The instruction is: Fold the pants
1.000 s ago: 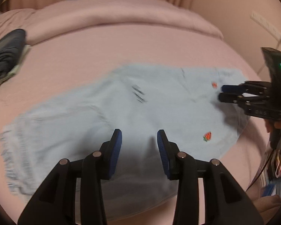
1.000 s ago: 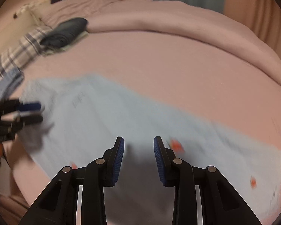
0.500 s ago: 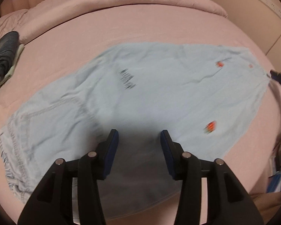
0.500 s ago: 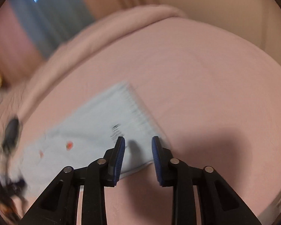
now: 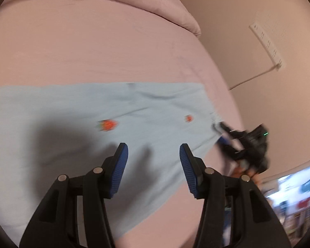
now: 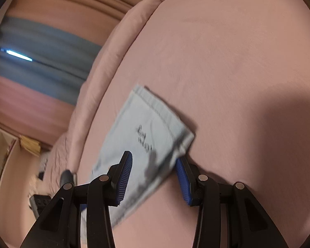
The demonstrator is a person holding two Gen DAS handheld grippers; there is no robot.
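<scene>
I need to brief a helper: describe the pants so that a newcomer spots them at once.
Find the pink bed. Lying flat across it are the light blue denim pants. Small red strawberry patches and black lettering mark them out from the plain pink bedding all round.

Dim warm light, dark gripper shadow across the pants [image 5: 57,132], motion blur smearing both views, fisheye bending the edges, black vignette corners, bright window streak [image 6: 18,55].

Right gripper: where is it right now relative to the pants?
Right gripper is at the corner of the light blue pants on the pink bed, jaws open astride that corner; in the left wrist view it shows at the pants' right end.
</scene>
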